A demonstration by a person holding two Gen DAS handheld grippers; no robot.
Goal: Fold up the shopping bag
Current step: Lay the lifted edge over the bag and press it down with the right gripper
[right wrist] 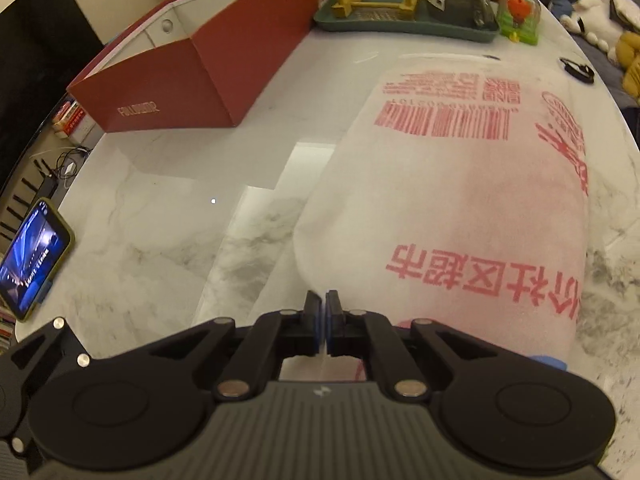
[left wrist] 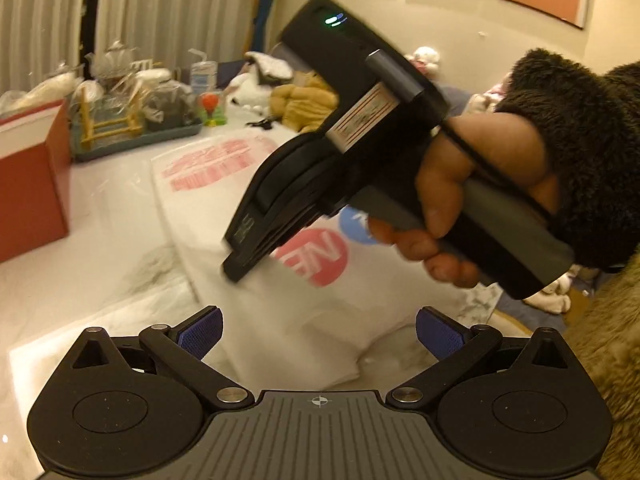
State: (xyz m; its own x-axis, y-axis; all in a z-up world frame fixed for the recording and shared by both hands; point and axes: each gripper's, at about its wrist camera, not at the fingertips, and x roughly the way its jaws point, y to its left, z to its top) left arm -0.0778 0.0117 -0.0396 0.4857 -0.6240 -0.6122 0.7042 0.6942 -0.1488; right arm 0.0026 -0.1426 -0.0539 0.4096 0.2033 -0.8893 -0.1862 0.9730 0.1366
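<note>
Item one: my right gripper [right wrist: 323, 320], black two-finger tongs with blue pads, clenched. Its tips sit at the near left edge of the bag; a thin pale sliver shows between the pads, but I cannot tell for certain that film is pinched there.

Item two: my left gripper [left wrist: 319, 334], same make, released, pads spread wide and empty, hanging over the bag's near end.

Item three: the white plastic shopping bag with red print [right wrist: 460, 184], lying flat and lengthwise on the white marbled tabletop [right wrist: 168, 220], barcode end far, large red characters near. In the left view, a red disc and a blue one are printed on it.

Item four: my right hand [left wrist: 472, 184] in a dark fleecy cuff, wrapped round the right tool's handle.

Handling note: I judge the step to be taking an edge for a fold. Best to lift low and carry the film across evenly, with the left tongs pinning the opposite side so the slick sheet does not skate.

Room: clear marble to the bag's left. A red open cardboard box [right wrist: 188, 76] stands beyond it, a phone with a lit screen [right wrist: 32, 252] at the left rim, a green tray of clutter [right wrist: 404, 24] at the far end.
</note>
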